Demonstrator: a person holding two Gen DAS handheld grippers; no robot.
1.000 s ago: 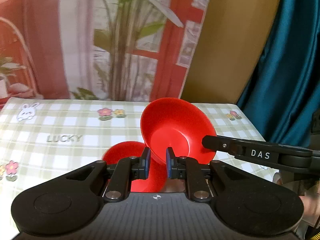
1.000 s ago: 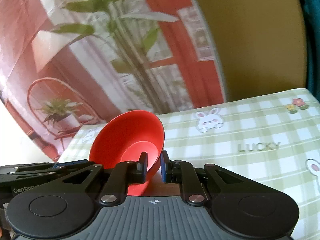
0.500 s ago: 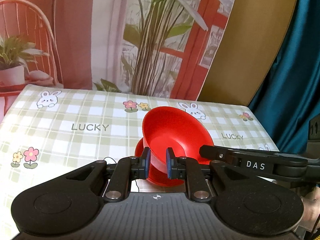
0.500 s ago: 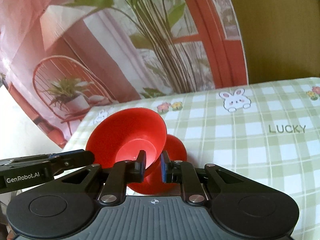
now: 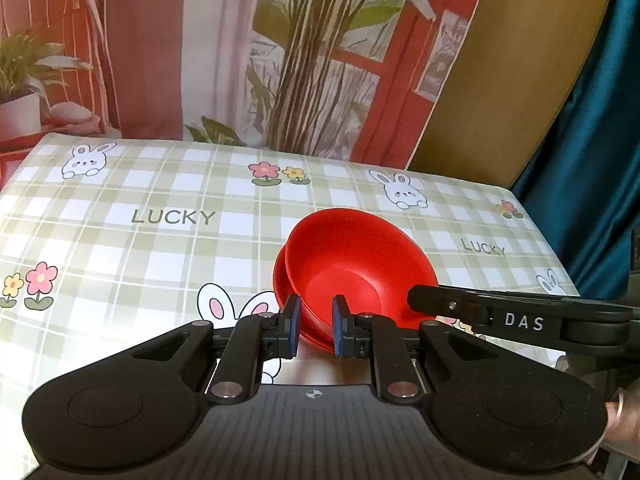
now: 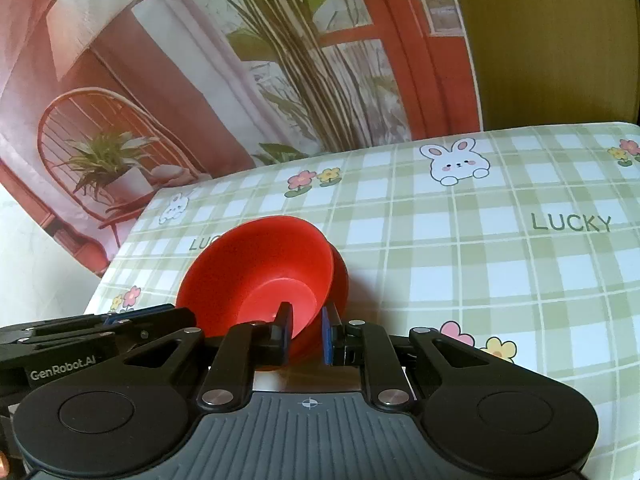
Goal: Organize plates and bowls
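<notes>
While the left gripper point(image 5: 314, 330) and right gripper point(image 6: 306, 332) each pinch the red bowl point(image 5: 356, 268) by its rim, nesting step: bowl partly seated in second red bowl point(image 6: 340, 276) on tablecloth point(image 5: 160, 248); next, judged: seat, then release

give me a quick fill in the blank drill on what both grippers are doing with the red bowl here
1. Both grippers clamp the rim of the same ____ bowl.
2. That bowl is tilted over a second red ____ underneath it.
3. The word printed on the checked tablecloth is ____.
4. The left gripper and right gripper each hold the bowl's ____.

Missing words: red; bowl; LUCKY; rim
</notes>
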